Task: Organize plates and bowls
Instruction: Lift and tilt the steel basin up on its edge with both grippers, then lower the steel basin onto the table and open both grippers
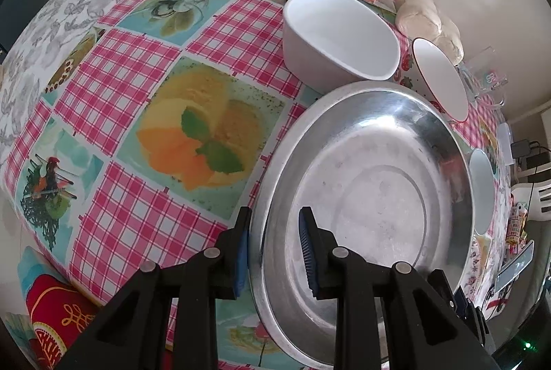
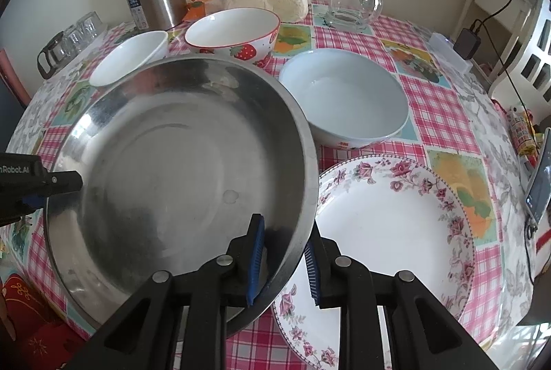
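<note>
We straddle the steel basin [image 2: 179, 184] rim with both the left hand-held gripper [image 1: 275, 253] and right hand-held gripper [image 2: 284, 261], jaws not yet pinching; we should close evenly, lifting level over the flowered plate [image 2: 389, 222] just right.

metal basin [image 2: 179, 170] left of plate [image 2: 389, 225], bowls [image 2: 344, 98] behind

1. The left tongs [image 1: 275, 253] straddle the near rim of the steel basin [image 1: 372, 198], one pad either side.
2. A plain white bowl [image 1: 339, 34] sits just beyond it on the checked bench [image 1: 144, 67].
3. A red-rimmed bowl [image 1: 442, 79] stands beside that.
</note>
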{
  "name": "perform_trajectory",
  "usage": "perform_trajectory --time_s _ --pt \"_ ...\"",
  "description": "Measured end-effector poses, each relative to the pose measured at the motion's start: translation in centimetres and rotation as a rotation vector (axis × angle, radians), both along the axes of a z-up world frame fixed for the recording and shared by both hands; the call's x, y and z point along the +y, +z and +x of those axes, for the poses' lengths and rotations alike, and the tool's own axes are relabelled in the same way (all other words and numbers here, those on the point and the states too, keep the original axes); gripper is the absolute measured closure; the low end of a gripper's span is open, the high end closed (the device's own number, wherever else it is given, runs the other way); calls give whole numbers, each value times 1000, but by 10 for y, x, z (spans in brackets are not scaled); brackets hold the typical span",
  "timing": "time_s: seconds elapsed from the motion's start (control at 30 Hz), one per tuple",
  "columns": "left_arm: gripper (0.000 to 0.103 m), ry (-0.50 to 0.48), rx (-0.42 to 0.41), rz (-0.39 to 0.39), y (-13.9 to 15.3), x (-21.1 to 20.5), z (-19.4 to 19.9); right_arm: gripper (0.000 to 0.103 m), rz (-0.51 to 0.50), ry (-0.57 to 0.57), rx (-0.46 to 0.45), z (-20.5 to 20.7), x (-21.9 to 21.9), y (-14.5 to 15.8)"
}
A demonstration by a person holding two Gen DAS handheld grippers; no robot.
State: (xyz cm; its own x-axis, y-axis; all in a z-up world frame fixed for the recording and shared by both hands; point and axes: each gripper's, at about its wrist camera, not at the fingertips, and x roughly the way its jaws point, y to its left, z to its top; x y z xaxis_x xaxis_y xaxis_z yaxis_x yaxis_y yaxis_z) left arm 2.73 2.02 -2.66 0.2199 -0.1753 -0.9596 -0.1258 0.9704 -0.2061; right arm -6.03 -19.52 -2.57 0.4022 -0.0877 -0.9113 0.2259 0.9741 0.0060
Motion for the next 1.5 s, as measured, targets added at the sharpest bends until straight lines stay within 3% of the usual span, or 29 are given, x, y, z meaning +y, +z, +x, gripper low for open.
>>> perform_trajectory --time_s 0.5,0.77,1.03,1.23,1.37,1.5 --pt "76 13 9 -5 -3 -1 -1 77 7 1 12 1 -1 -2" --pt "76 -17 -29 2 11 -2 -7 76 20 -12 -15 -3 -4 7" --pt "76 -12 17 -16 1 2 -8 77 25 -13 18 -5 -2 1" --pt "64 -6 28 -60 -2 1 -7 77 46 -27 13 -7 -6 1" --pt "55 -11 -9 -59 6 -1 -8 77 20 -30 -2 -6 -4 4" --pt "54 -5 -23 -63 9 -2 -5 76 31 -44 0 -6 -7 4"
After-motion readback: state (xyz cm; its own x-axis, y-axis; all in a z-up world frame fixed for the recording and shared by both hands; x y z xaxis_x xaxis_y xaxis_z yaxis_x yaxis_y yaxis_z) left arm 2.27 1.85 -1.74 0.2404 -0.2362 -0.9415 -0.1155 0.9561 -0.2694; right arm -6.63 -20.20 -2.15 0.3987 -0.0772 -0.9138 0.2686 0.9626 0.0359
